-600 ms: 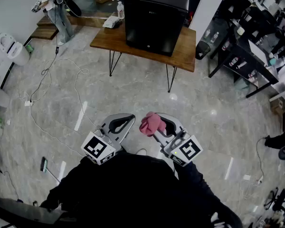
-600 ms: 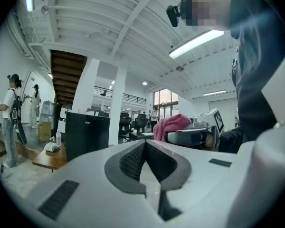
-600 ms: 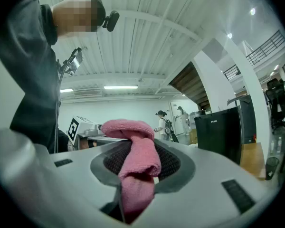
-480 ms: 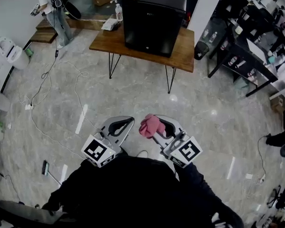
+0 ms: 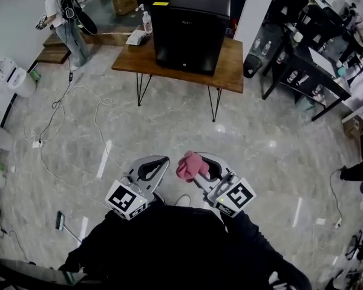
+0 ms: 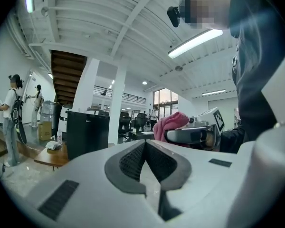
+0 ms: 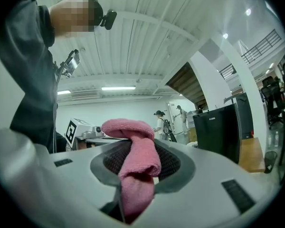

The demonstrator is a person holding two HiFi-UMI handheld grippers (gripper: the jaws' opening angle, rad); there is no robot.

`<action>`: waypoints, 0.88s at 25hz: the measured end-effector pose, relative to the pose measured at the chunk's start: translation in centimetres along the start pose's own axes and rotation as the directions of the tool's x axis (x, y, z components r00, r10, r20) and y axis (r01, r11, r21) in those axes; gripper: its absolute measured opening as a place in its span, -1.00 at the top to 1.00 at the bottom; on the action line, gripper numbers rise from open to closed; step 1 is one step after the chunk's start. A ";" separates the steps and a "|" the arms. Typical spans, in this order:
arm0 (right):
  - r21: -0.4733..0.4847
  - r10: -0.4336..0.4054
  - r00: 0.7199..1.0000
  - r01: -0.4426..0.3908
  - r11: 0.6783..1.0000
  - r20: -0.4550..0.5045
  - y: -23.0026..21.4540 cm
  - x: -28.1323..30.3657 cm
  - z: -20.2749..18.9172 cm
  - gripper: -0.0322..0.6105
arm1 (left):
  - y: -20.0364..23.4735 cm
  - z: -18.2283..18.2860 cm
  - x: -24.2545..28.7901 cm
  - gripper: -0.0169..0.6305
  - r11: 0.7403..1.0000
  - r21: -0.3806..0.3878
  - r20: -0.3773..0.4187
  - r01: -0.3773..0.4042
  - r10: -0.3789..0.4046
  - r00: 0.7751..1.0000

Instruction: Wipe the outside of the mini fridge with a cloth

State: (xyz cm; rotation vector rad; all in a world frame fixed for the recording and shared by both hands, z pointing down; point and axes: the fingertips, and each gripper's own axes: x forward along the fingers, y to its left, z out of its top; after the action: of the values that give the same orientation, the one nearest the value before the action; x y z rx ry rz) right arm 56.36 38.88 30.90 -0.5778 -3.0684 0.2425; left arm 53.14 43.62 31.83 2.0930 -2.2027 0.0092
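The black mini fridge (image 5: pixel 190 29) stands on a wooden table (image 5: pixel 230 65) far ahead of me; it also shows as the black mini fridge (image 6: pixel 87 133) and, off to the right, the black mini fridge (image 7: pixel 221 129). My right gripper (image 5: pixel 201 162) is shut on a pink cloth (image 5: pixel 190 165), which bunches above the jaws as the pink cloth (image 7: pixel 135 163). My left gripper (image 5: pixel 152 167) is held beside it, jaws shut with nothing between them. Both grippers are close to my body, well short of the fridge.
A bottle (image 5: pixel 147 22) and a white object (image 5: pixel 135 37) sit on the table's left end. A person (image 5: pixel 63 20) stands at the far left. Cables (image 5: pixel 78 113) trail over the grey floor. Dark desks (image 5: pixel 302 65) with clutter line the right side.
The fridge and table have slid slightly up and left in the head view. The grippers keep the same pose near my body, the cloth still held.
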 end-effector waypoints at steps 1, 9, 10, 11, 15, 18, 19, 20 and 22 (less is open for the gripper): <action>0.006 0.000 1.000 0.000 1.000 0.003 0.0 -0.1 0.1 0.50 | -0.1 0.0 0.0 0.93 1.000 -0.001 0.001 0.000 0.000 1.000; 0.034 -0.011 1.000 0.011 0.999 0.003 -0.1 -1.0 0.2 0.49 | -1.0 0.4 0.9 0.93 1.000 -0.001 -0.007 0.027 -0.027 1.000; 0.035 -0.016 1.000 0.015 0.999 0.009 -0.3 -1.2 0.4 0.49 | -1.2 0.5 1.1 0.93 1.000 0.003 -0.009 0.029 -0.029 1.000; 0.036 -0.019 1.000 0.018 0.999 0.015 -0.5 -1.5 0.6 0.49 | -1.3 0.6 1.4 0.93 1.000 0.006 -0.010 0.030 -0.030 1.000; 0.052 -0.017 0.999 0.016 0.999 0.028 -2.2 -1.8 1.1 0.50 | -1.2 1.1 3.1 0.93 0.999 0.018 -0.007 0.031 -0.031 1.000; 0.055 -0.023 0.999 0.021 0.998 0.026 -3.5 -1.2 1.3 0.49 | -0.5 1.0 4.0 0.93 0.999 0.020 -0.015 0.039 -0.038 0.999; 0.055 -0.025 0.999 0.023 0.998 0.027 -3.9 -0.9 1.4 0.49 | -0.1 0.9 4.3 0.93 0.999 0.018 -0.018 0.043 -0.043 0.999; 0.057 -0.027 0.999 0.025 0.998 0.028 -4.4 -0.5 1.5 0.49 | 0.4 0.8 4.7 0.93 0.999 0.015 -0.019 0.048 -0.048 0.999; 0.061 -0.035 0.999 0.033 0.998 0.020 -5.7 0.5 1.5 0.49 | 1.7 0.5 5.8 0.93 0.998 0.003 -0.017 0.058 -0.058 0.998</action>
State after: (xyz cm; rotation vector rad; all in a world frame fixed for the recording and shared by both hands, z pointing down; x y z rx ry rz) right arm 53.81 33.59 30.29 -0.5235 -3.0760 0.3416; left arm 51.08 37.94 31.94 2.1498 -2.1329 0.0254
